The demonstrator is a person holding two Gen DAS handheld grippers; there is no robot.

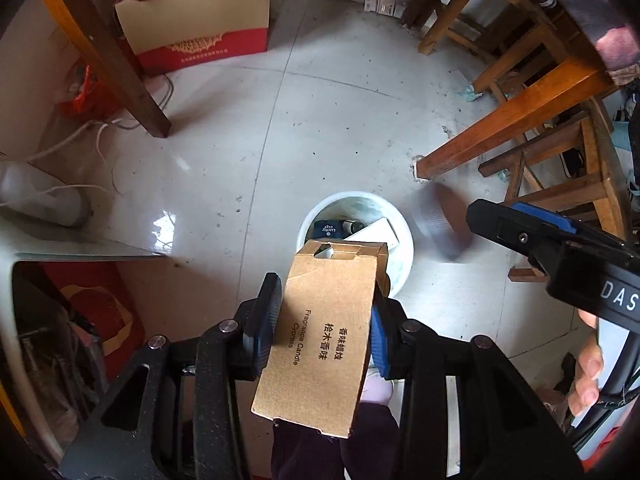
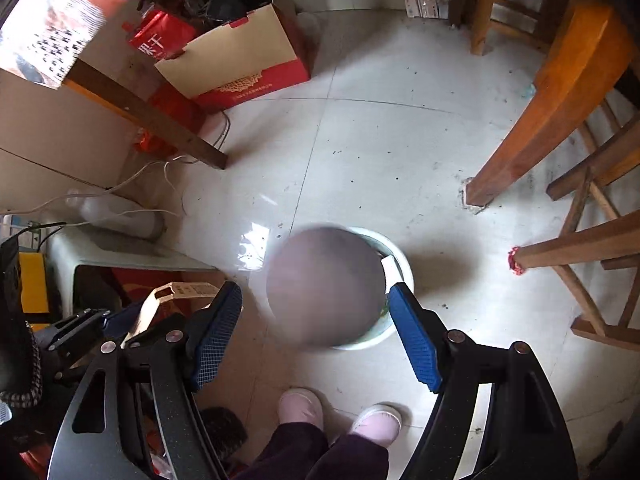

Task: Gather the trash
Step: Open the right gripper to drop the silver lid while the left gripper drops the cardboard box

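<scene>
My left gripper (image 1: 326, 312) is shut on a brown cardboard candle box (image 1: 324, 344) and holds it just above a white round bin (image 1: 404, 236) on the floor. The bin holds a dark blue item and a white flat item. My right gripper (image 2: 316, 312) is open, above the bin (image 2: 400, 264). A blurred grey-brown round object (image 2: 324, 284) is in the air between its fingers and over the bin; it also shows blurred in the left wrist view (image 1: 440, 220) beside the bin. The candle box also shows in the right wrist view (image 2: 176, 300).
Wooden table legs (image 1: 500, 120) and stools (image 1: 568, 176) stand to the right. A red and tan carton (image 1: 200, 28) sits at the back left. A white stool (image 2: 120, 256) and cables (image 1: 100, 132) are at the left. The person's feet (image 2: 340, 412) are just behind the bin.
</scene>
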